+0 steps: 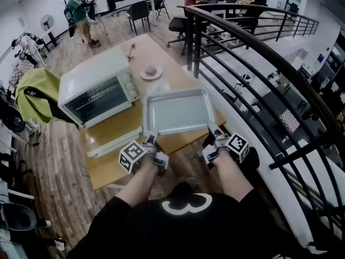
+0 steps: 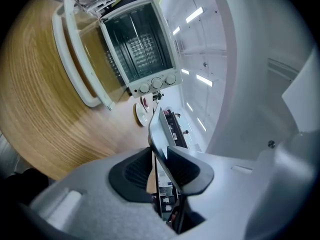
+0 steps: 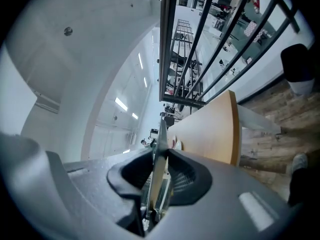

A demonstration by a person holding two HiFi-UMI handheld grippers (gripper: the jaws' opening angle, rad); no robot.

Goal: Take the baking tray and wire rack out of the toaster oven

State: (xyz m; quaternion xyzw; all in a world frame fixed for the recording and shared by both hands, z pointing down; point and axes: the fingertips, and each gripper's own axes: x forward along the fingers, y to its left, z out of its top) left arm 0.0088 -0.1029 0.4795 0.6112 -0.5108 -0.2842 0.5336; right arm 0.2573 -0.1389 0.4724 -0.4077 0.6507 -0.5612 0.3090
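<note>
The left gripper (image 1: 151, 140) and right gripper (image 1: 215, 133) are each clamped on the near rim of the baking tray (image 1: 178, 111), one at each near corner. They hold it level over the table (image 1: 110, 169), just right of the open toaster oven (image 1: 97, 88). The tray looks thin, stiff, light and smooth enough to slip, so its raised rim is the place to pinch.

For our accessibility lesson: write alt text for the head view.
A person holds an empty baking tray by its near edge, left gripper and right gripper clamped on its two corners, over a wooden table. To its left stands a white toaster oven with its door open; a small plate lies beyond.
</note>
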